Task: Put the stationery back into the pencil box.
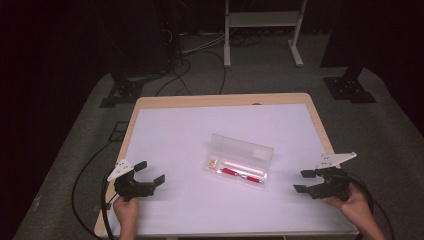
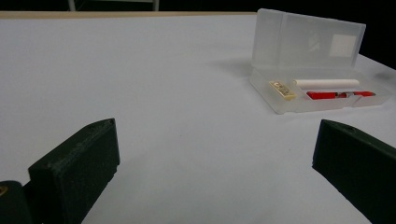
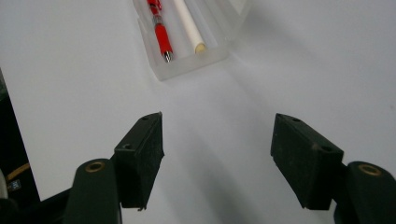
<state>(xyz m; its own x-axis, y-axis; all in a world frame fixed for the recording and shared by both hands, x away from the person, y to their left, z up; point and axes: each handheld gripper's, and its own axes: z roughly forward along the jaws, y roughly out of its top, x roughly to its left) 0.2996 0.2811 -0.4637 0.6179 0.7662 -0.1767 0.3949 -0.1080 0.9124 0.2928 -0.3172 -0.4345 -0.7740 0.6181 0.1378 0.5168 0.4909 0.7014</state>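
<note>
The open case [image 1: 239, 161] could easily be pushed across the smooth white tabletop [image 1: 175, 130] if it is met from one side alone, since it looks light and nothing braces it. The raised lid [image 2: 308, 39], if nudged from the front, is likely to be tipped shut or the whole case rocked back, and the contents could be spilled. The red pen [image 2: 340, 95] and the white stick [image 2: 327, 83] lie close together, so a wide grasp could catch both or wedge against the case wall; the small gold piece [image 2: 282, 89] may be slipped past altogether because it is so small. The left gripper [image 1: 150, 172] is held well to the left of the case, its jaws spread wide with nothing between them, and the right gripper [image 1: 308, 181] is held well to the right of the case, its jaws likewise wide apart and empty. The case is seen near the middle of the tabletop, between the two grippers, set slightly askew. It is made of clear, frosted plastic, a shallow tray with a hinged lid standing upright on the far side of it; a pale rectangular label is seen on the lid. Inside, the white stick is laid behind the red pen, and the gold piece is placed at the case's left end.
</note>
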